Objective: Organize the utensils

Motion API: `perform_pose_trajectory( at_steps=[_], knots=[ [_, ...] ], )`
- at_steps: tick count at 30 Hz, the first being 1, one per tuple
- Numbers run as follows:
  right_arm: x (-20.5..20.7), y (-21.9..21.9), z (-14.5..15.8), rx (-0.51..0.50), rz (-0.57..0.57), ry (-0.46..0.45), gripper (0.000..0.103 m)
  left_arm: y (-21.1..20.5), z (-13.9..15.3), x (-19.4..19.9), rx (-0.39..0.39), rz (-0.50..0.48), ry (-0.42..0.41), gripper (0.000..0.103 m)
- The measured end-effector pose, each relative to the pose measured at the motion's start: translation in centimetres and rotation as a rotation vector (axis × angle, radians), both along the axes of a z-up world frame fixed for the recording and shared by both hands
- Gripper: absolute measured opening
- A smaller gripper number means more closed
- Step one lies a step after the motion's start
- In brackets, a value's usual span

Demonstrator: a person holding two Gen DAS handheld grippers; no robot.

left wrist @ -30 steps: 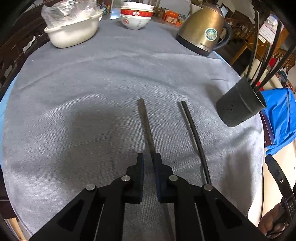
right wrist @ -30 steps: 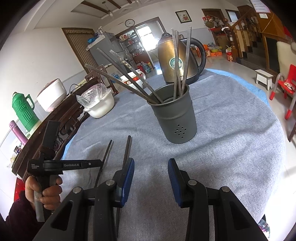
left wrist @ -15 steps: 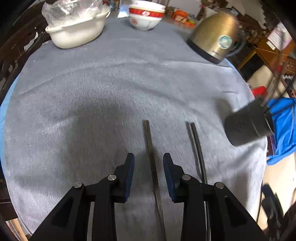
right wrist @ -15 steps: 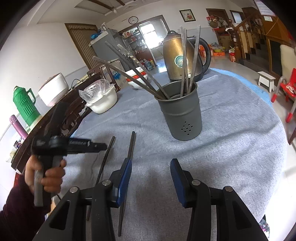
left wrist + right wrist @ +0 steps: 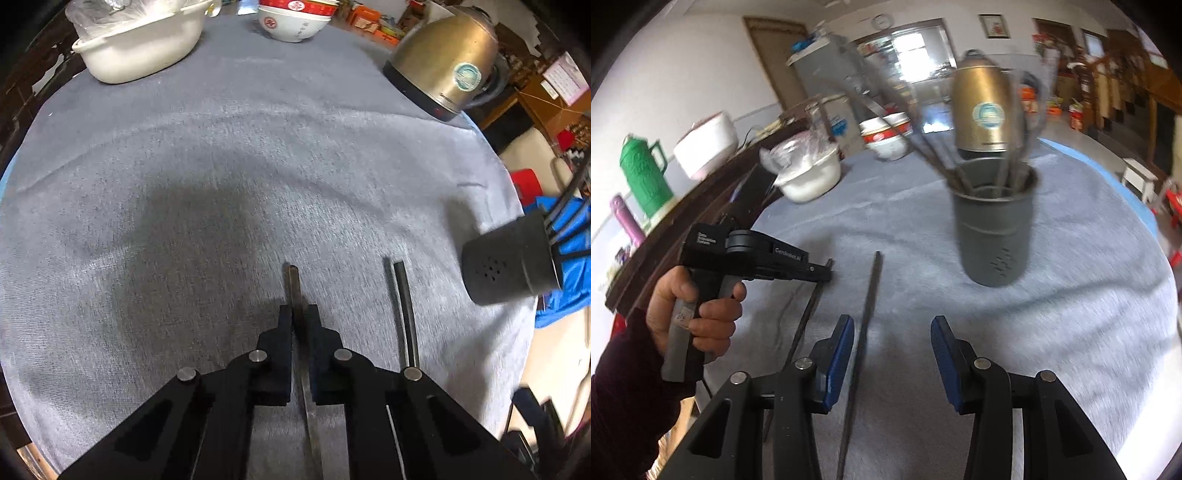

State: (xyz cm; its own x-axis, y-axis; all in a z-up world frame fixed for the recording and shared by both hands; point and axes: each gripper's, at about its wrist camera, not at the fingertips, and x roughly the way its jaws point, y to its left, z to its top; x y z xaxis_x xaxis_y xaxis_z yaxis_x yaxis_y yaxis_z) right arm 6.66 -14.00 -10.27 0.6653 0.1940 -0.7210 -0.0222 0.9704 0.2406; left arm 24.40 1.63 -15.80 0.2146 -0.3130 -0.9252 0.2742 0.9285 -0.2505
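Your left hand-held gripper [image 5: 299, 314] has just been closing and now pinches the brownish chopstick [image 5: 293, 280] lying flat on the grey-clothed table [image 5: 184, 184], tip poking out at twelve o'clock. At three o'clock of it lies the black chopstick [image 5: 405, 306], apart. Further toward three stands the dark utensil holder [image 5: 995, 229], already bristling with sticks. Your right hand-held gripper [image 5: 892, 350] hangs half-wide, gripping nothing, the black chopstick just inside its left pad.
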Motion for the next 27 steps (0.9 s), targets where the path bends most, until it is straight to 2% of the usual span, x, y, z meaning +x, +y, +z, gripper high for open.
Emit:
perform_pose_trajectory(
  at_steps=[4, 8, 15, 17, 19, 20, 21, 22, 24, 27],
  knots=[
    [3.5, 1.6, -1.3, -0.011, 0.056, 0.075, 0.047, 1.3, 0.6, -1.2, -0.014, -0.034, -0.025, 0.007],
    [6.3, 2.8, -2.4, -0.021, 0.07, 0.112, 0.047, 2.0, 1.0, -1.4, -0.016, -0.065, -0.039, 0.007],
    [11.0, 5.0, -4.2, -0.115, 0.058, 0.183, 0.046, 4.2, 1.6, -1.3, -0.048, -0.056, -0.054, 0.008],
    [12.0, 5.1, -4.7, -0.144, 0.042, 0.211, 0.039, 4.9, 1.8, -1.1, -0.062, -0.045, -0.049, 0.008],
    [13.1, 5.4, -5.5, -0.155, 0.029, 0.248, 0.037, 5.8, 1.9, -1.1, -0.072, -0.034, -0.04, 0.01],
    [13.6, 5.4, -5.8, -0.16, 0.023, 0.266, 0.03, 6.2, 2.0, -1.2, -0.073, -0.029, -0.038, 0.011],
    [13.9, 5.4, -6.2, -0.165, 0.016, 0.282, 0.026, 6.5, 2.0, -1.1, -0.072, -0.022, -0.033, 0.017],
    [14.0, 5.5, -6.2, -0.184, 0.011, 0.27, 0.017, 6.4, 2.0, -0.9, -0.072, -0.02, -0.03, 0.026],
    [14.0, 5.6, -6.3, -0.208, 0.018, 0.266, 0.009, 6.1, 2.0, -0.8, -0.075, -0.025, -0.026, 0.036],
    [13.4, 5.2, -6.2, -0.191, 0.016, 0.262, 0.008, 5.4, 2.0, -0.8, -0.062, -0.038, -0.02, 0.038]
  ],
)
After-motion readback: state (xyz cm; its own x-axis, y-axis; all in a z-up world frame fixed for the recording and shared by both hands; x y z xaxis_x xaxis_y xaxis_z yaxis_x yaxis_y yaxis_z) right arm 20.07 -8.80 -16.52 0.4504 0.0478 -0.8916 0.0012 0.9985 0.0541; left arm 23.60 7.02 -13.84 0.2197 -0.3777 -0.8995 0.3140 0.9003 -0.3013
